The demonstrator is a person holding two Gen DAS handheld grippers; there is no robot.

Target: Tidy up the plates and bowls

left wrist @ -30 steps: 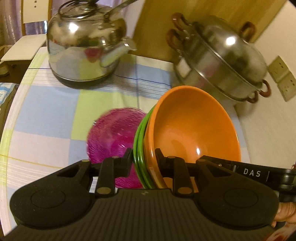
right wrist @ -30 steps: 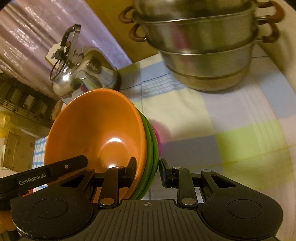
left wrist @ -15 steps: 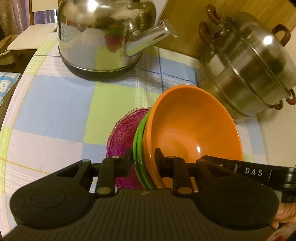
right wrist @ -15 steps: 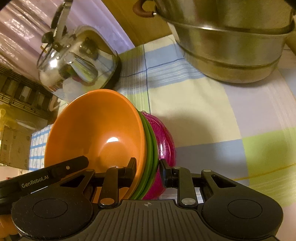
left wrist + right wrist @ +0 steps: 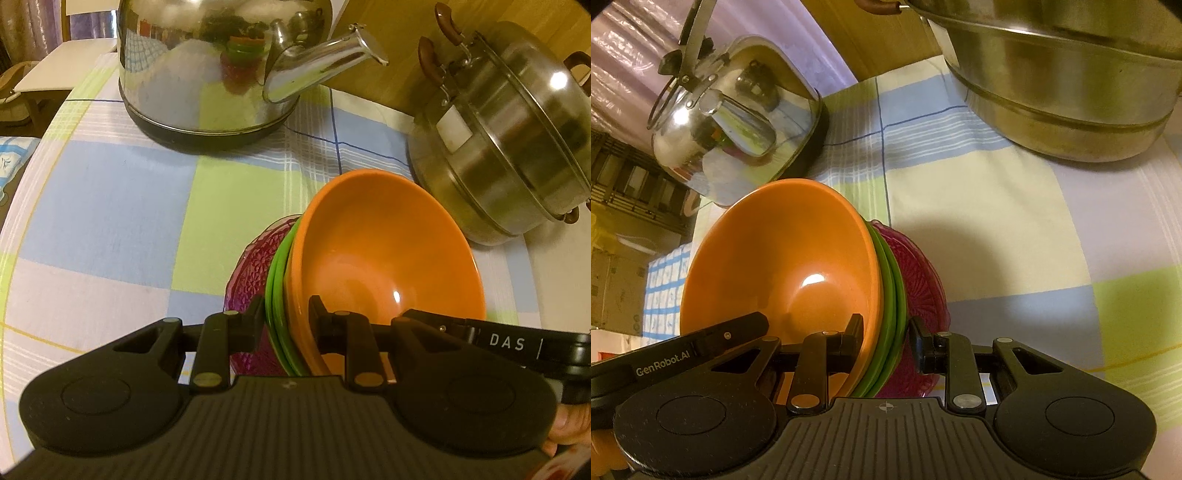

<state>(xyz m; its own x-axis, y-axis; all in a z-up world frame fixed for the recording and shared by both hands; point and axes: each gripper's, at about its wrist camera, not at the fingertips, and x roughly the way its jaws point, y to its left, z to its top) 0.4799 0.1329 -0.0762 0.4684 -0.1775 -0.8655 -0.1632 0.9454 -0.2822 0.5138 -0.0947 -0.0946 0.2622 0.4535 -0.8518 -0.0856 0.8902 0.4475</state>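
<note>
An orange bowl [image 5: 384, 258] sits nested in green bowls [image 5: 277, 280], and both my grippers pinch this stack by opposite rims. My left gripper [image 5: 286, 317] is shut on the rim, one finger inside the orange bowl, one outside the green. My right gripper [image 5: 886, 332] grips the other side of the orange bowl [image 5: 783, 266] and green bowls [image 5: 894, 295] the same way. A magenta glass bowl [image 5: 255, 266] lies right beneath the stack on the checked tablecloth; it also shows in the right wrist view [image 5: 923, 280]. Whether the stack touches it I cannot tell.
A steel kettle [image 5: 221, 66] stands at the back left, its spout pointing right. A steel steamer pot [image 5: 509, 147] with brown handles stands at the back right, close to the bowls. The round table edge [image 5: 14, 206] curves along the left. Kettle [image 5: 731, 125] and pot [image 5: 1063, 81] flank the right view.
Both grippers carried the bowl stack forward and down over the magenta bowl. The kettle and pot loom closer, and the magenta bowl is now mostly covered by the stack.
</note>
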